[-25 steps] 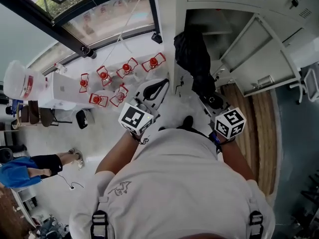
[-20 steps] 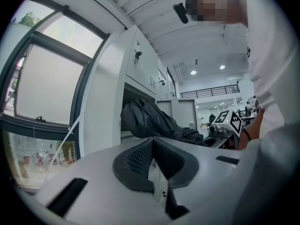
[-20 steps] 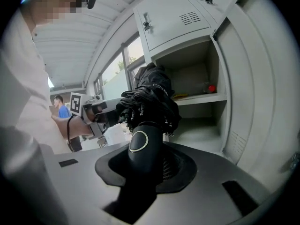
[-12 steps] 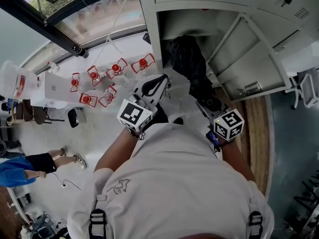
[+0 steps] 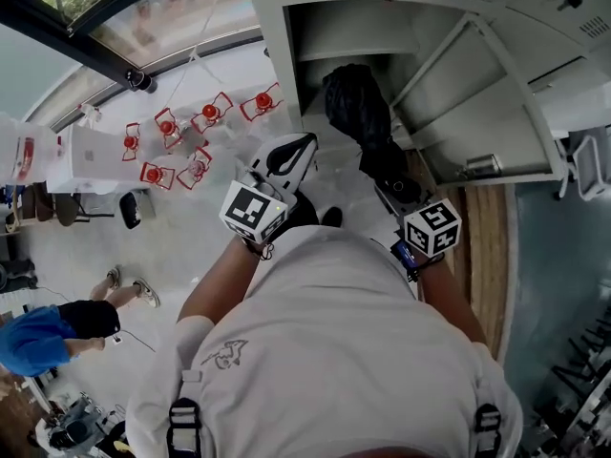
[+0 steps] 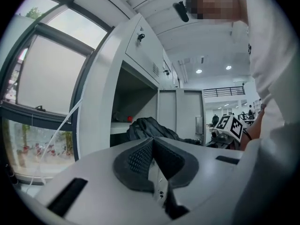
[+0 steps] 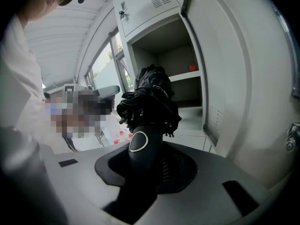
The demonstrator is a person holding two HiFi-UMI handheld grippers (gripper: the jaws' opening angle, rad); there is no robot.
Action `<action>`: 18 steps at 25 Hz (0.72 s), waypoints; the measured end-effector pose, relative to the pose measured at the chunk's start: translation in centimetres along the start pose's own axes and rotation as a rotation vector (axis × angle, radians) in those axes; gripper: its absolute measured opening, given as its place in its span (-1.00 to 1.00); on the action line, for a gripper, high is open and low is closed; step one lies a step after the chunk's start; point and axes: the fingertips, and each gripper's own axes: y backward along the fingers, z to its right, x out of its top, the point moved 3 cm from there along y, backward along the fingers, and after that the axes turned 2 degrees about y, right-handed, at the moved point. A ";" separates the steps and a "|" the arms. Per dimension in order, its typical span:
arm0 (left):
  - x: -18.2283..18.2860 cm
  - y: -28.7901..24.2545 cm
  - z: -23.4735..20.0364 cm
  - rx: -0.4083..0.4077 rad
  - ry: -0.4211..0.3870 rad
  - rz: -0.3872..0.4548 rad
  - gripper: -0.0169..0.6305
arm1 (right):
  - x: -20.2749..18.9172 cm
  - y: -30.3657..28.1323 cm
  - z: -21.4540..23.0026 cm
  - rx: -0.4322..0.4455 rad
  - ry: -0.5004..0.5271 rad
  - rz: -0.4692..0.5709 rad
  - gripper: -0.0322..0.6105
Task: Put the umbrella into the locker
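A folded black umbrella (image 5: pixel 358 113) is held by its handle in my right gripper (image 5: pixel 401 194), whose jaws are shut on it. In the right gripper view the umbrella (image 7: pixel 150 97) sticks out from the right gripper (image 7: pixel 145 149) toward the open locker (image 7: pixel 185 76). Seen from the head, its bunched canopy end lies at the mouth of the locker (image 5: pixel 329 31). My left gripper (image 5: pixel 304 143) is beside it on the left, shut with nothing in it. The left gripper (image 6: pixel 152 146) faces the locker's left edge, with the umbrella (image 6: pixel 150 128) beyond.
The locker door (image 5: pixel 487 93) stands swung open to the right. A small red thing (image 7: pixel 192 67) sits on the locker's shelf. Red-and-white items (image 5: pixel 191 132) and a white table (image 5: pixel 91 156) lie to the left. A person in blue (image 5: pixel 48 327) is at the lower left.
Both grippers have moved closer to the locker and a little lower. The umbrella's canopy end has come from in front of the locker to its opening.
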 end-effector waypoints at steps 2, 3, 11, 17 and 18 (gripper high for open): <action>-0.6 0.1 -0.6 0.019 0.004 -0.012 -0.91 | -0.8 -0.4 0.5 -0.002 0.001 -0.028 -0.49; -0.8 0.1 -0.9 0.026 0.004 -0.016 -0.91 | -1.1 -0.7 0.8 -0.004 0.003 -0.042 -0.48; -2.1 0.4 -2.2 0.057 -0.001 -0.044 -0.91 | -2.1 -3.7 3.6 -0.025 -0.022 -0.127 -0.47; -2.7 0.7 -3.2 0.087 0.007 -0.053 -0.91 | -0.5 -6.6 5.6 -0.031 -0.027 -0.152 -0.46; -2.8 0.6 -3.4 0.093 0.010 -0.055 -0.91 | -0.2 -7.1 5.9 -0.031 -0.018 -0.155 -0.46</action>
